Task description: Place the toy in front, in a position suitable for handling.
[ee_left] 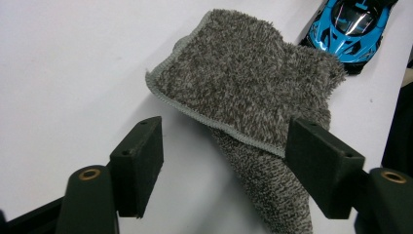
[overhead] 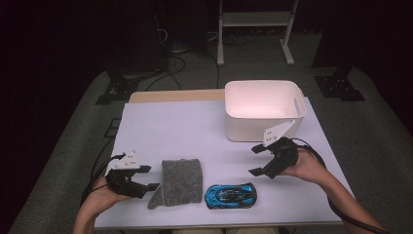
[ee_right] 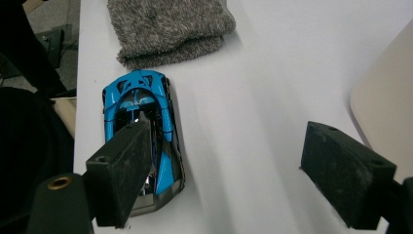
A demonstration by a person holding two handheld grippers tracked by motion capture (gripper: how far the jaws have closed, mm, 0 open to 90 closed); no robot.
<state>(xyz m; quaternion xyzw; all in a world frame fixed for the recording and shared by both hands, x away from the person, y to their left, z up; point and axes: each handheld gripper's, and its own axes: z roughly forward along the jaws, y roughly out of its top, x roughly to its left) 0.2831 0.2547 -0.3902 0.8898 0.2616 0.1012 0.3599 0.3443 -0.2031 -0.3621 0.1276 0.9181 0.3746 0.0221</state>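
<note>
Fingers (ee_left: pixel 141 161) of the left gripper (overhead: pixel 146 178) stand released, the grey cloth (ee_left: pixel 248 92) lying just beyond them, untouched.

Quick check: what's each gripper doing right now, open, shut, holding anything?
Left gripper: open, holding nothing; the grey cloth lies between its jaws on the table.
Right gripper: open, empty, above the table near the blue toy car.

Two black handheld grippers, left gripper (overhead: pixel 146 178), right gripper (overhead: pixel 257 160), grey three-cornered top plates (screw holes visible), trailing black cables, brass-ringed fingers (ee_left: pixel 139 163)
</note>
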